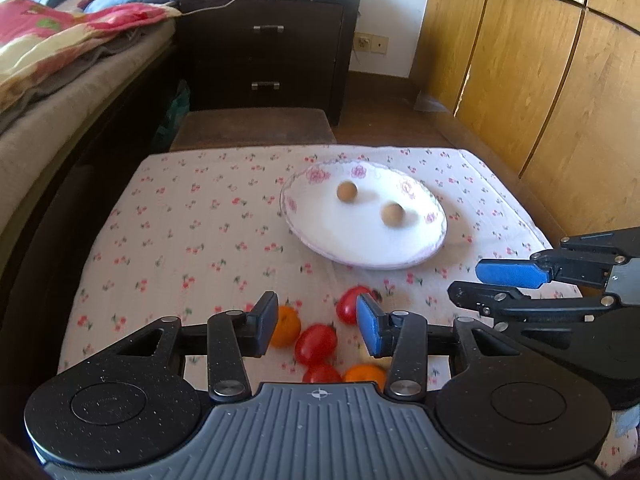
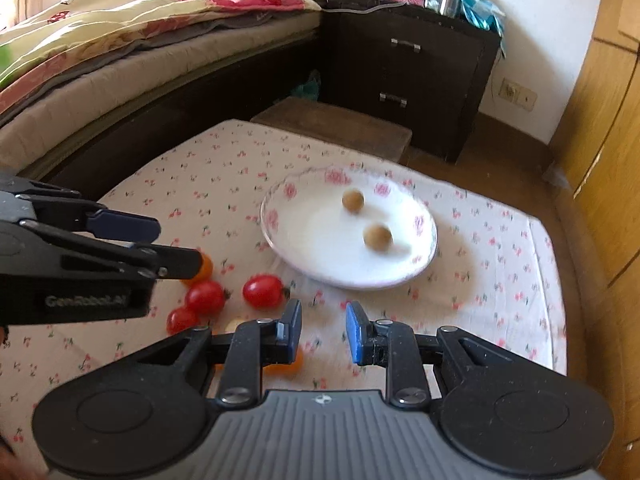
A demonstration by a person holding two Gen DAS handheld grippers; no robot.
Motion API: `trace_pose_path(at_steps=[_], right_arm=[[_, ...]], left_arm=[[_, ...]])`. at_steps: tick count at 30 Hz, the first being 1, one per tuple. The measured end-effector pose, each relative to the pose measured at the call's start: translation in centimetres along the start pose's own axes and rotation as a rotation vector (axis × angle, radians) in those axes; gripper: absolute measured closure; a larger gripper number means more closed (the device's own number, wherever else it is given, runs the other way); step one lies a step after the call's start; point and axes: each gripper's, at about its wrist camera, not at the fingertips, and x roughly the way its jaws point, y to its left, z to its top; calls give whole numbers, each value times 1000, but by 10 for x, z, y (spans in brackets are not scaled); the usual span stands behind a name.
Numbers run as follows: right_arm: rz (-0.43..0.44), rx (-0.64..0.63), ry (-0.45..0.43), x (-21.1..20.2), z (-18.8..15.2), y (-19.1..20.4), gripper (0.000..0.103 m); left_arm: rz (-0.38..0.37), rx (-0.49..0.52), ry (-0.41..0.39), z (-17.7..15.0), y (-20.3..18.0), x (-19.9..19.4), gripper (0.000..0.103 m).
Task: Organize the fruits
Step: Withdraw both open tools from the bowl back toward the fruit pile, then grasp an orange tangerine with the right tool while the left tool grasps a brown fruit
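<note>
A white flowered plate (image 1: pixel 348 248) (image 2: pixel 316 256) holds two small brown round fruits (image 1: pixel 346 191) (image 1: pixel 392 213) (image 2: pixel 353 201) (image 2: pixel 377 237). Red tomatoes (image 1: pixel 316 344) (image 1: pixel 350 303) (image 2: pixel 263 291) (image 2: pixel 205 297) and orange ones (image 1: pixel 285 326) (image 1: pixel 366 374) (image 2: pixel 202 267) lie on the cloth in front of the plate. My left gripper (image 1: pixel 317 322) is open and empty above the tomatoes. My right gripper (image 2: pixel 323 330) is open and empty, just right of them; it also shows in the left wrist view (image 1: pixel 480 280).
The low table has a cherry-print cloth (image 1: pixel 192 220). A bed (image 1: pixel 60 92) runs along the left. A dark nightstand (image 1: pixel 268 52) and a brown stool (image 1: pixel 252 128) stand behind the table. Wooden wardrobe doors (image 1: pixel 540 80) are at the right.
</note>
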Motion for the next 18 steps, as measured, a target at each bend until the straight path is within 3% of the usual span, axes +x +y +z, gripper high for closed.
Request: trace_pose_path(at_steps=[11,18], right_arm=[[34,52,27,-5,-15,-11,78],[61,99,31,-6,-18,-23,78]], left_arm=[[-39,9,84,-37,-4,-3,52],[-45,89,141,-58,-23,6,52]])
